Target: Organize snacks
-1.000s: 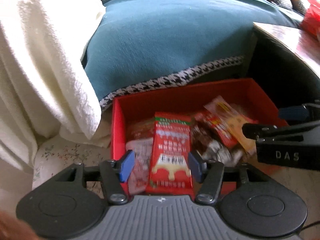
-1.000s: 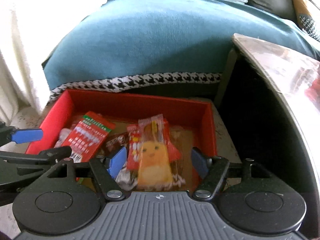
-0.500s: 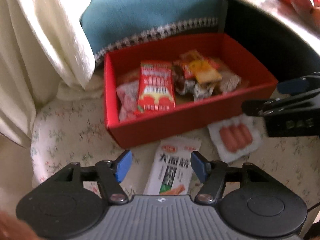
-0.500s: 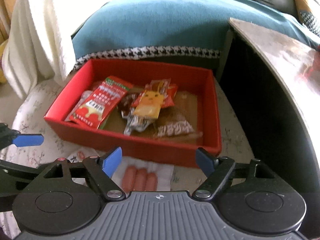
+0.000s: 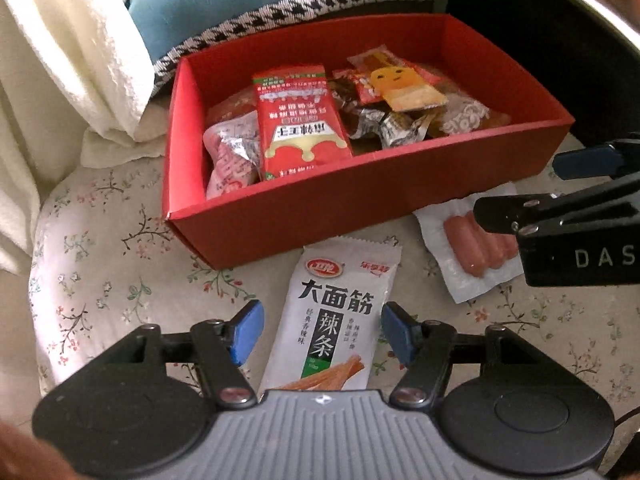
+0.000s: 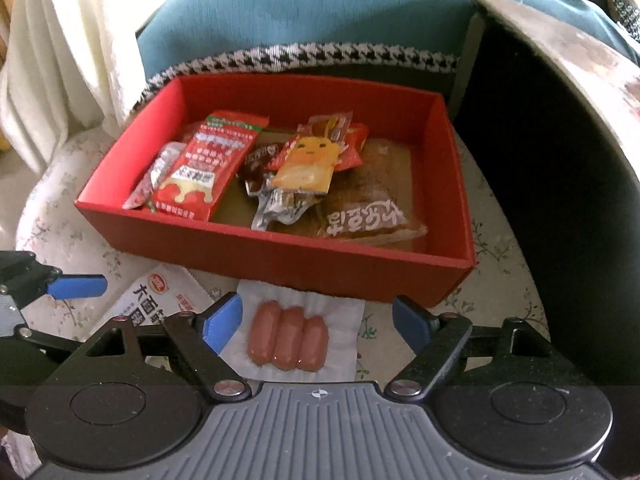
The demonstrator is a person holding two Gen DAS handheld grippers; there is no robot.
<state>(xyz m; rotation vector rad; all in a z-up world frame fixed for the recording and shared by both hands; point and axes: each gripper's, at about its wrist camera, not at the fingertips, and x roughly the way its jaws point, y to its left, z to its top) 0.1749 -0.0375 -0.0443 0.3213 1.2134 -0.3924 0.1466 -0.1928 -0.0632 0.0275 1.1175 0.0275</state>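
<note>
A red cardboard box [image 5: 280, 224] sits on a floral cushion and holds several snacks, among them a red packet [image 5: 300, 120] and a yellow-faced packet [image 5: 404, 88]. In front of the box lie a white spicy-strip packet [image 5: 340, 312] and a clear pack of three sausages [image 6: 288, 340]. My left gripper [image 5: 322, 332] is open, its blue pads on either side of the white packet without pressing it. My right gripper [image 6: 318, 322] stands open wider, astride the sausage pack. The two grippers are side by side, both pointing steeply down.
The floral cushion [image 5: 100, 260] reaches out on all sides of the box. A white cloth [image 5: 72, 60] hangs at the left. A teal blanket with a houndstooth border [image 6: 320, 12] lies behind the box. A dark table [image 6: 560, 60] stands close on the right.
Both grippers drew back from over the box to its near side and sank. The red and yellow packets once between the fingers now lie in the box. Both jaws stand wider.
</note>
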